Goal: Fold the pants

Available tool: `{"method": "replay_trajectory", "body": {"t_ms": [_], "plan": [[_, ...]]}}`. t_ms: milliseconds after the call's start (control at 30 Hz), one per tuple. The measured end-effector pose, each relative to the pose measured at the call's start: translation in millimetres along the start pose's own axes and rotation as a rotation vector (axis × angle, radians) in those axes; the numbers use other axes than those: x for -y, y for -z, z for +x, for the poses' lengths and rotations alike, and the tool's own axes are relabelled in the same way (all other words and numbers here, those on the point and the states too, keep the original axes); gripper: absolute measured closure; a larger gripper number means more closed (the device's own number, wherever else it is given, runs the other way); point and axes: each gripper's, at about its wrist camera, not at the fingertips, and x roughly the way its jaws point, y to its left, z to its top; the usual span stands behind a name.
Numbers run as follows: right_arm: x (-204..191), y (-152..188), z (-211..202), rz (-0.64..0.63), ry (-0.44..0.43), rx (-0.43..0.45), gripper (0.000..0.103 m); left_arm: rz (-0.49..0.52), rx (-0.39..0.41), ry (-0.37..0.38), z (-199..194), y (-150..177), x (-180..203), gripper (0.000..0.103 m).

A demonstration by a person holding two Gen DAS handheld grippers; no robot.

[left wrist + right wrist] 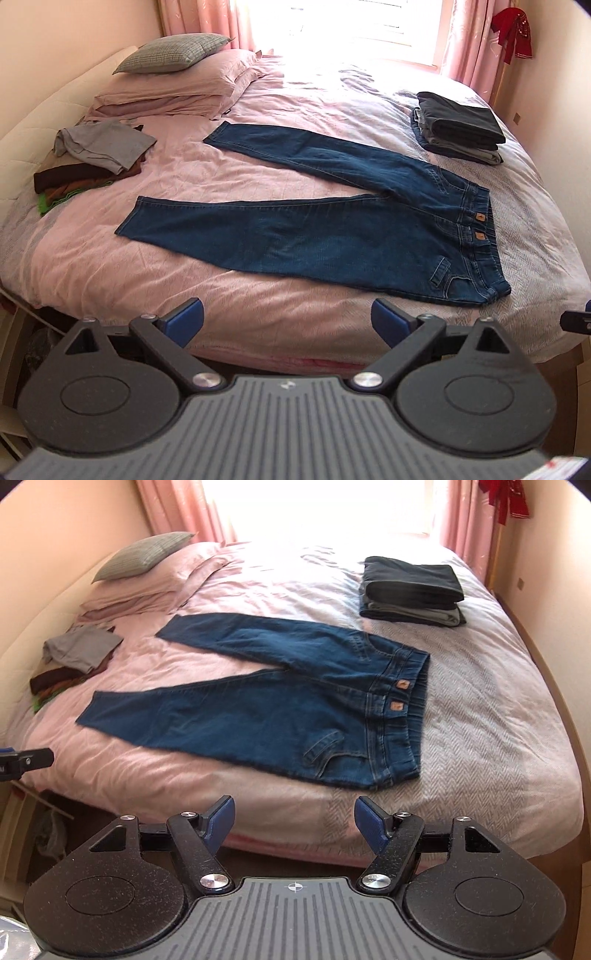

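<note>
While both of your grippers hang above the near edge of the bed (110, 280), nothing lies between either pair of fingers; working left to right across the cover: at the far left a loose heap of clothes (96, 158), a grey piece crumpled on top of brown and green ones, sits close to the headboard side; behind it, pink pillows (170, 92) stacked flat, with a grey checked cushion (173, 51) resting on them; in the middle, the blue jeans (332, 221) lie spread flat on the pink cover, unfolded, legs parted in a V and running toward the left, waistband toward the right, two brown buttons showing at the waist; the near leg lies roughly along the bed's front edge, the far leg angles away toward the pillows; to the right and farther back, a neat stack of folded clothes (461, 125), dark piece on top of grey ones, well apart from the jeans; above that, at the top right corner, a red cloth (513, 33) hangs by the pink curtain (465, 44); bright window between the curtains, washed out. Your left gripper (288, 321): blue pads wide apart, empty, short of the jeans and not touching them. Your right gripper (294, 825): pads likewise apart, empty, held before the waistband end, clear of the cloth.
</note>
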Motion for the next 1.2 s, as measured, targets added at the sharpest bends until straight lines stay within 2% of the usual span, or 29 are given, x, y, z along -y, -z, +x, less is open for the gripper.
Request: {"method": "replay_trajectory", "body": {"t_ms": [233, 500, 1000, 1200], "plan": [[5, 23, -6, 0.01, -0.033, -0.03, 0.034, -0.008, -0.011, -0.014, -16, 20, 8, 0.007], [8, 28, -11, -0.001, -0.043, -0.026, 0.034, -0.01, -0.013, -0.014, -21, 26, 16, 0.007], [14, 21, -7, 0.001, -0.066, -0.03, 0.034, 0.001, -0.018, -0.016, -17, 18, 24, 0.007], [14, 13, -1, 0.007, -0.066, -0.028, 0.034, 0.01, -0.03, -0.005, -4, 10, 23, 0.007]]}}
